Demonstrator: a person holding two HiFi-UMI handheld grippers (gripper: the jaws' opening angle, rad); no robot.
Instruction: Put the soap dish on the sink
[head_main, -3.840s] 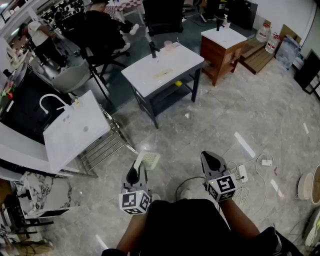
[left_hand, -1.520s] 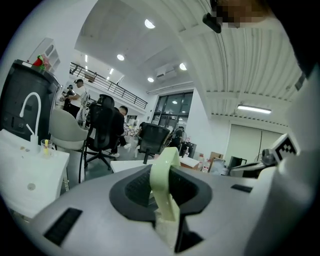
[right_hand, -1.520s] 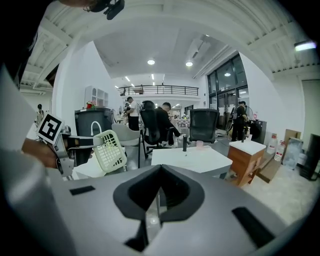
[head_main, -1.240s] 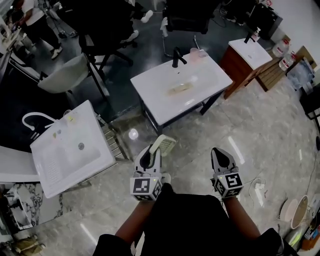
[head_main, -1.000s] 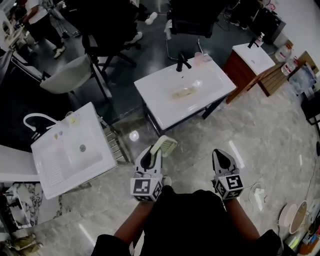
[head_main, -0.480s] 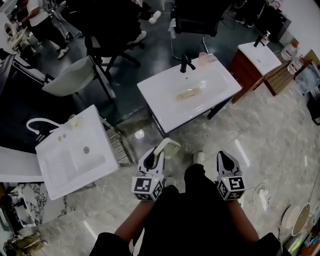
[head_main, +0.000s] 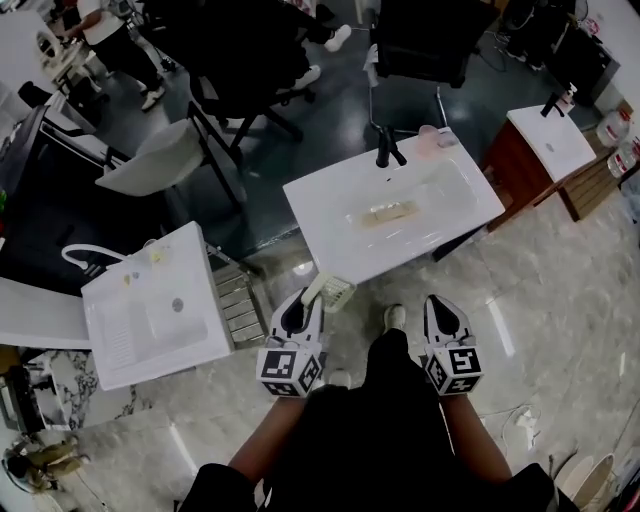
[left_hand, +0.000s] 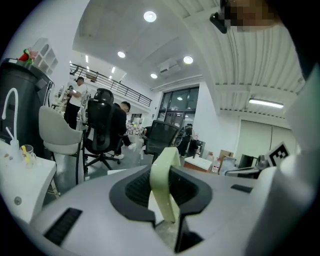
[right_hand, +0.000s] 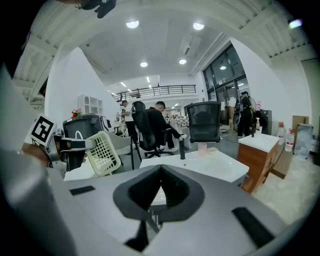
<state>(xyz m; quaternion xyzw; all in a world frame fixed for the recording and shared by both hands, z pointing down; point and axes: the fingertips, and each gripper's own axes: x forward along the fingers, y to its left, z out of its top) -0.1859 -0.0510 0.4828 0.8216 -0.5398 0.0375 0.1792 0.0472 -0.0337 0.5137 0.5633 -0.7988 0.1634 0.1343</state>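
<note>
The left tongs (head_main: 302, 306), clenched on the edge of the pale-green soap dish (head_main: 334, 292), and the right tongs (head_main: 441, 305), pinched together on nothing, had drawn up to the white sink (head_main: 330, 212) at mid-frame, the dish airborne just short of its near rim, so placing looked imminent.

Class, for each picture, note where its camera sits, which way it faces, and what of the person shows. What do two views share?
Head view: on the person's head, facing steeply down at the white sink and floor; forearms and legs show.
Left gripper view: on the left hand-held gripper, facing office chairs; jaws clamp the soap dish.
Right gripper view: on the right hand-held gripper, jaws together, facing the sink.
Shared: head and right views show sink and soap dish.
</note>
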